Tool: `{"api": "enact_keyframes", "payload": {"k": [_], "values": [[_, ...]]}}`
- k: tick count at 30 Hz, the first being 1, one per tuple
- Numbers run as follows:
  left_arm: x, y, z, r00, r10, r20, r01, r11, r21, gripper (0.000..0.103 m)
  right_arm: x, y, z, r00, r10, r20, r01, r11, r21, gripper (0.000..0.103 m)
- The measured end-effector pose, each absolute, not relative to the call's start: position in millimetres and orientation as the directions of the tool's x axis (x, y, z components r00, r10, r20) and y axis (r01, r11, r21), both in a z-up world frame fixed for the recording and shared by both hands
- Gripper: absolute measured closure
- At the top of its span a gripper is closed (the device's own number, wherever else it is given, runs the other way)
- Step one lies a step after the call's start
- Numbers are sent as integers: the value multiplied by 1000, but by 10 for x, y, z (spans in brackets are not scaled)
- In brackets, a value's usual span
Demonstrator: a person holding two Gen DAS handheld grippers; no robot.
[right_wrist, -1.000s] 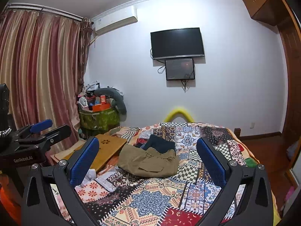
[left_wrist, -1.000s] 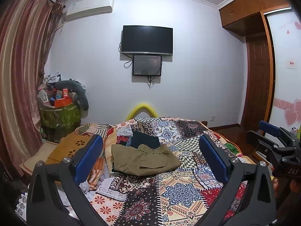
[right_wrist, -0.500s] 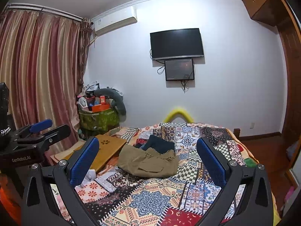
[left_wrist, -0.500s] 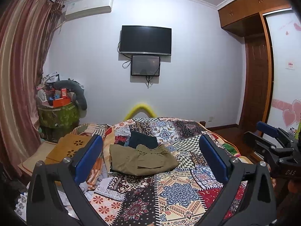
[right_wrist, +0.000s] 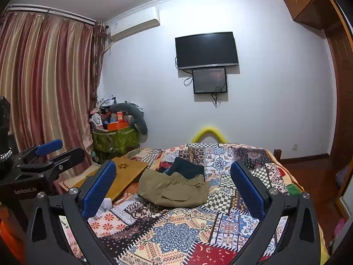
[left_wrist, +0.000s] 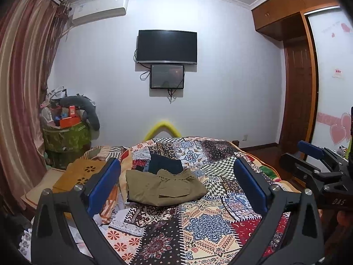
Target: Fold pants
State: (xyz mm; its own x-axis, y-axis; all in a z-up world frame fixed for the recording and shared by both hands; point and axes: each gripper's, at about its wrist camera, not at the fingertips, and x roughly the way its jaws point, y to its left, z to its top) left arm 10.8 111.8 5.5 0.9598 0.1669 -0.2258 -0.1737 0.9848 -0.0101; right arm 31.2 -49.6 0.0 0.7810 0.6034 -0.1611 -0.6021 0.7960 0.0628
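Left wrist view: olive pants [left_wrist: 164, 187] lie bunched in a compact heap on the bed [left_wrist: 205, 225], beside a dark garment [left_wrist: 164, 164]. Left gripper [left_wrist: 176, 190] and right gripper [right_wrist: 174, 190] both hover well back, fingers spread wide, grasping nothing, seemingly framing the heap.

Both views level, facing bed [left_wrist: 198, 225], side-by-side

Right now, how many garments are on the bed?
2 visible. The olive pants lie bunched on the patchwork quilt, between both open grippers' views. A dark navy garment lies just behind, partly under them. More may be hidden beneath.
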Motion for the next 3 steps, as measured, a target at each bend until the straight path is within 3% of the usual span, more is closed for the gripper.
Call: {"api": "enact_keyframes", "payload": {"k": [3], "values": [[139, 1108, 44, 960, 158, -231, -165, 986, -8, 0, 341, -497, -16, 781, 602, -167, -600, 797, 67, 0]]}}
